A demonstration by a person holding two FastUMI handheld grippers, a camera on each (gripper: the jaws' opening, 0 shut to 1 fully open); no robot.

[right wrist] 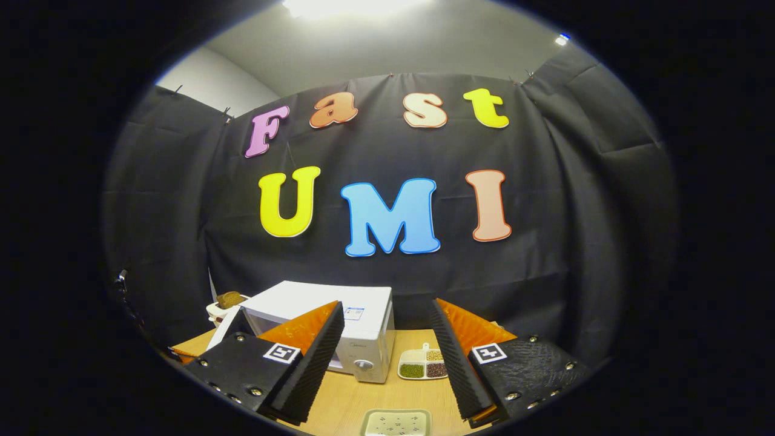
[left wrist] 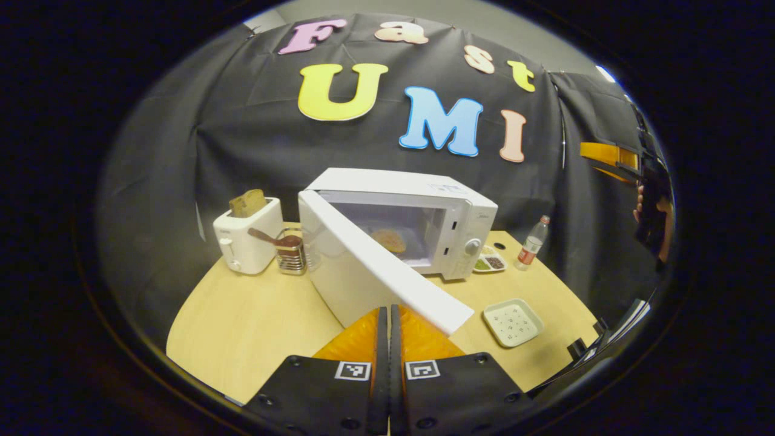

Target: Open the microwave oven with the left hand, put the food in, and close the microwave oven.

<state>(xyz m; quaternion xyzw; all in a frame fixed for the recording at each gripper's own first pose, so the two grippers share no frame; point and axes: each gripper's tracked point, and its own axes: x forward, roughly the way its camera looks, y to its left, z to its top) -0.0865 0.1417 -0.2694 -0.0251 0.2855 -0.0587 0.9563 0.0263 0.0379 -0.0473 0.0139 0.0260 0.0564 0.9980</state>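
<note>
The microwave oven (left wrist: pixel 418 230) sits at the back of the bench (left wrist: pixel 242 327), its door (left wrist: pixel 375 266) swung out toward the left claw (left wrist: pixel 388 339), with the flat round food (left wrist: pixel 389 240) inside. A divided dish (right wrist: pixel 424 365) beside it holds green and brown grains; the white tray (left wrist: pixel 512 322) sits nearer. The left claw's fingers are pressed together on nothing, while the right claw (right wrist: pixel 387 363) is spread wide apart.

The half-open microwave door (left wrist: pixel 369 266) slants across the cavity mouth, with bare table (left wrist: pixel 254 321) on its left.
</note>
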